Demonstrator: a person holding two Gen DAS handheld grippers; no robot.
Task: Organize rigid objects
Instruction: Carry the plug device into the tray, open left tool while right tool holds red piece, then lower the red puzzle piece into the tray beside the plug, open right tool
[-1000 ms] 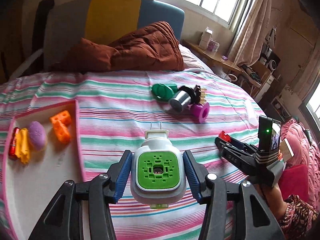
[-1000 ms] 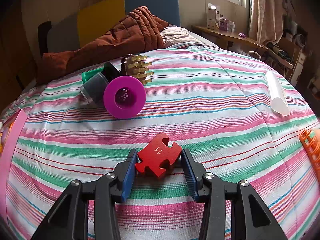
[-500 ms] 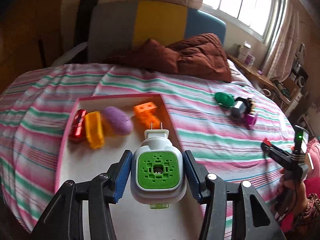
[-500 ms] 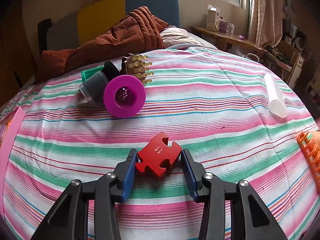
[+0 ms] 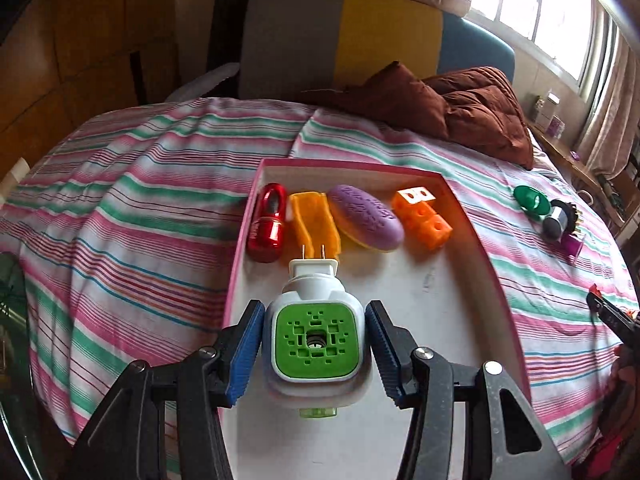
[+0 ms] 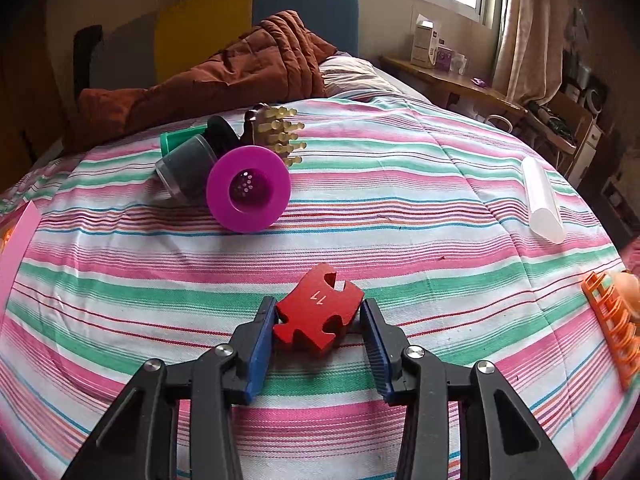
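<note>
Left gripper: clamped on white-and-green plug-in device, held over pink-rimmed tray. Right gripper: pads against red puzzle piece, which rests on striped bedspread.

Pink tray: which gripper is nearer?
Left. The left gripper hangs over the pink tray, holding the green-faced plug-in device. The right gripper is off on the striped bedspread, around the red puzzle piece.
</note>
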